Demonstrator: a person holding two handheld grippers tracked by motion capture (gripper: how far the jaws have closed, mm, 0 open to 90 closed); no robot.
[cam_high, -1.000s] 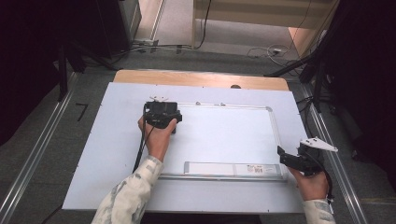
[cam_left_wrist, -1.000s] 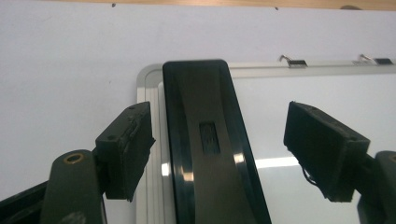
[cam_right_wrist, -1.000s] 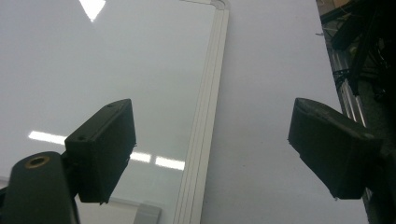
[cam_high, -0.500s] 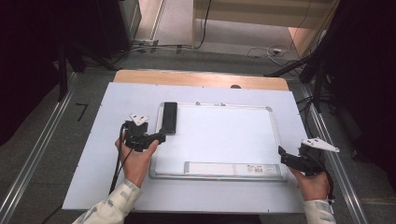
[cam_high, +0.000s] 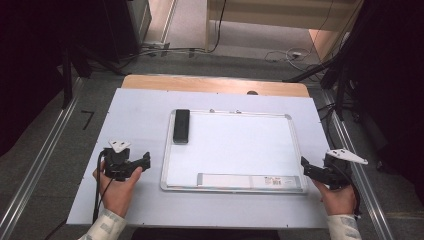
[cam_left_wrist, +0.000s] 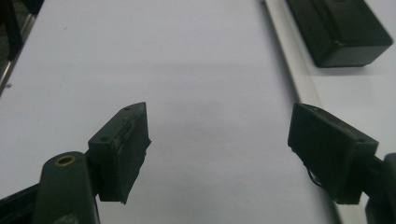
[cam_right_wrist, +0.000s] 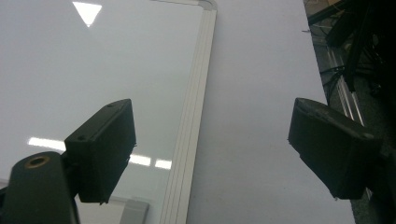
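Observation:
A black eraser (cam_high: 181, 125) lies flat on the top left corner of the whiteboard (cam_high: 240, 145). My left gripper (cam_high: 146, 160) hovers over the pale table left of the board's near corner, well apart from the eraser. Its jaws have just been opening and stand open with nothing between them. In the left gripper view the gripper (cam_left_wrist: 219, 135) looks along the board's frame (cam_left_wrist: 292, 70) toward the eraser (cam_left_wrist: 338, 28). My right gripper (cam_high: 305, 167) sits at the board's near right corner, open and empty. In the right gripper view its jaws (cam_right_wrist: 212, 135) straddle the board's frame (cam_right_wrist: 191, 121).
A grey strip with a label (cam_high: 250, 180) runs along the whiteboard's near edge. The pale table (cam_high: 140, 110) has a wooden strip (cam_high: 215, 84) at its far edge. Metal rails (cam_high: 45, 160) and cables (cam_high: 280, 55) lie on the floor around it.
My left gripper left the eraser on the board's top left corner and moved back toward the near left of the table. The right gripper stayed put.

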